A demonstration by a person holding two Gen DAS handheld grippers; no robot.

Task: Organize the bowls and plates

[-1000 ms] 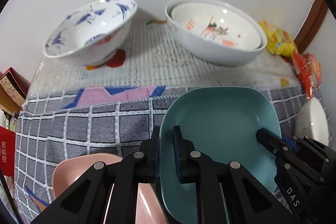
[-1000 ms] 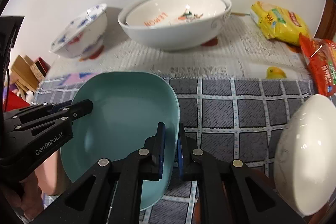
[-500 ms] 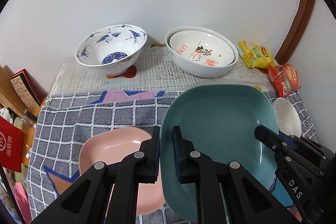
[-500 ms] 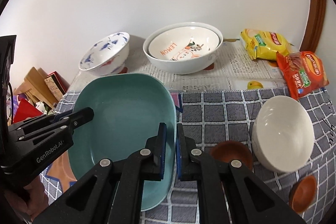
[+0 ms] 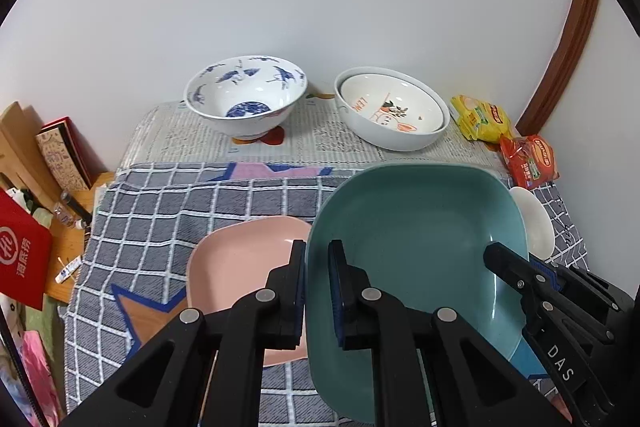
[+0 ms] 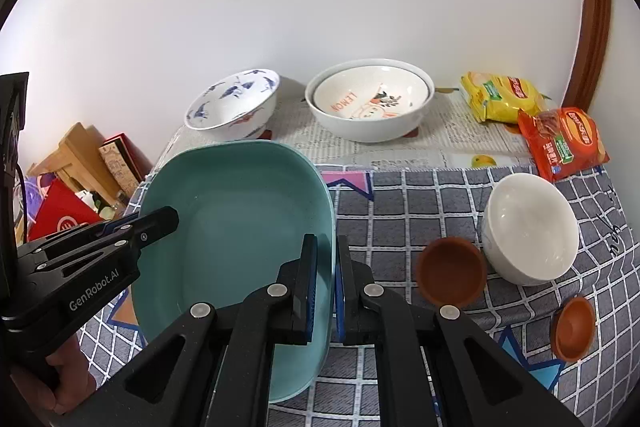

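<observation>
- The left gripper pinches one rim of the teal plate, one finger inside the wall and one outside. The right gripper clamps the opposite rim the same way.
- Two grips on opposite edges probably serve to keep so wide and shallow a plate level; it looks lifted clear of the checked cloth.
- The teal plate is empty. Just left of the left gripper, lower down, lies the pink plate, also empty and partly hidden by the teal one. My guess is that the teal plate is meant to go on it.
- Ahead of both grippers, by the wall, stand a blue-patterned bowl, empty, and a large white bowl with a smaller printed bowl nested inside.
- Right of the right gripper sit an empty white bowl and two small brown dishes, one touching that bowl, one apart.
- Beyond them lie two snack packets.
</observation>
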